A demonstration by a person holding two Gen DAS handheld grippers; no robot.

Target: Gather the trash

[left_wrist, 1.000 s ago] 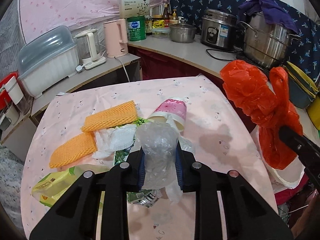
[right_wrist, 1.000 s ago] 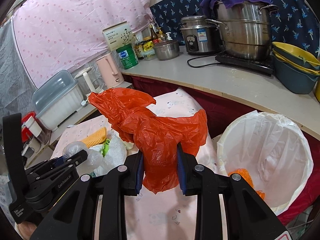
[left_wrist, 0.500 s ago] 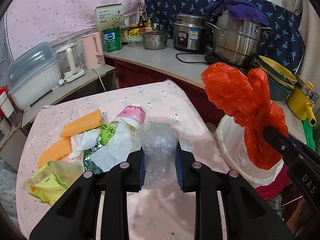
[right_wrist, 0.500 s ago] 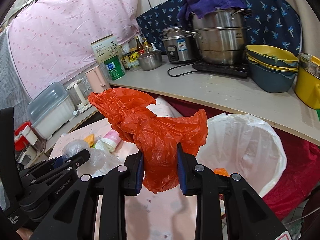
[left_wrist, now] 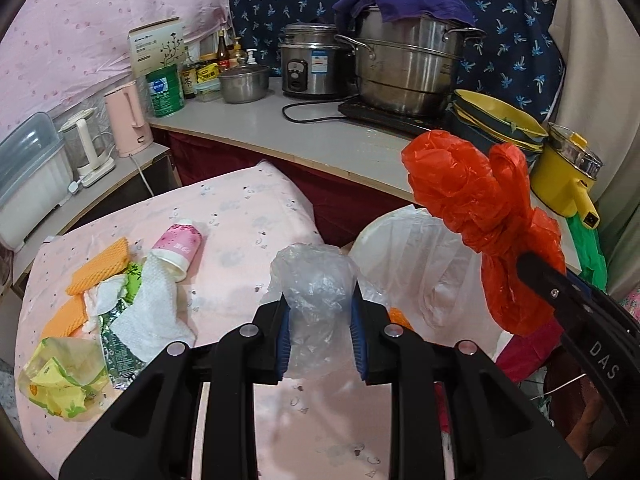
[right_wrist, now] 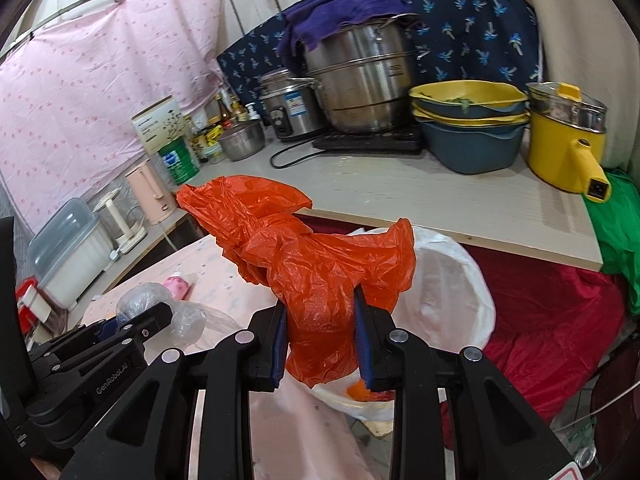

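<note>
The left tool (left_wrist: 320,330) is clamped on a crumpled clear plastic bag (left_wrist: 314,300), held above the desk's (left_wrist: 248,208) right edge, just beside the white-lined trash bin (left_wrist: 420,264). The right tool (right_wrist: 320,344) is clamped on a bunched orange plastic bag (right_wrist: 308,264), held over the bin's near rim; a bit of orange trash (right_wrist: 356,390) shows inside the bin. More trash lies near the desk's left edge: a pink paper cup (left_wrist: 180,242) on its side, two orange foam nets (left_wrist: 100,268), white tissue (left_wrist: 148,316), a green wrapper (left_wrist: 116,344) and a yellow-green packet (left_wrist: 60,380) at the near left corner.
</note>
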